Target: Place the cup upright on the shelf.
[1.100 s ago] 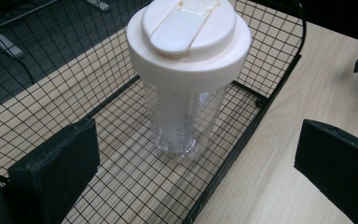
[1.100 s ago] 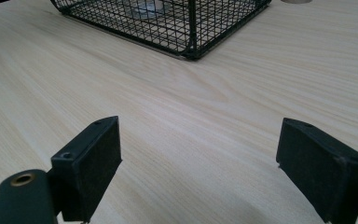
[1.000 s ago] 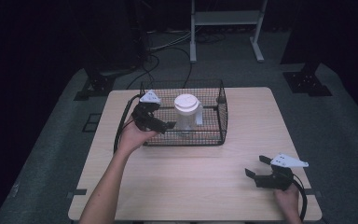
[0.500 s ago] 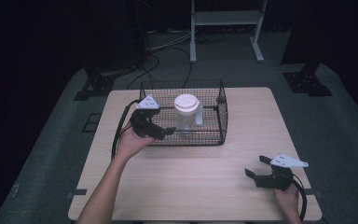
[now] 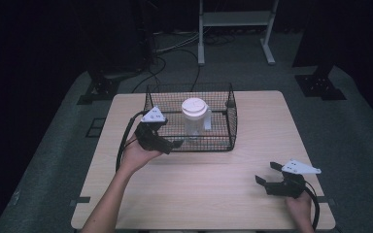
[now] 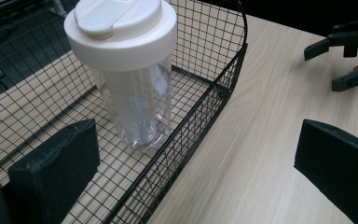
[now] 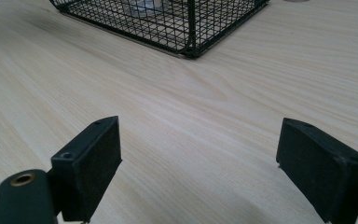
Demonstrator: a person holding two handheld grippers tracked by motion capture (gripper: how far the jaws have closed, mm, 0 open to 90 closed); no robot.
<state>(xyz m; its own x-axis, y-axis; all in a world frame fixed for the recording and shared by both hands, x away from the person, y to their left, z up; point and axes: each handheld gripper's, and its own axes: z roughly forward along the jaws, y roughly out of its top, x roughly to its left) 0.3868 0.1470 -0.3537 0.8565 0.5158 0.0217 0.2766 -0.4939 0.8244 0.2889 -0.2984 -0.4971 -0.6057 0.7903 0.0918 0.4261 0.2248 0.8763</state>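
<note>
Table: pale wood top, rectangular; carries the basket toward its far side, the right gripper near its front right corner
Basket: black wire mesh, open-topped, rectangular with rounded corners; stands on the far middle of the table; in the right gripper view its near corner sits well ahead of the jaws
Bottle: clear plastic cylinder, upright inside the basket, base on the mesh floor; wide white lid on top; in the left gripper view it stands between and beyond the jaws, not touched by either
Left gripper: held at the basket's front left corner, pointing in toward the bottle; jaws spread wide; one jaw seen over the basket's mesh floor, the other over bare table outside the front wall
Right gripper: held low over the table's front right area, well apart from the basket; jaws spread wide, nothing between them but bare wood
</note>
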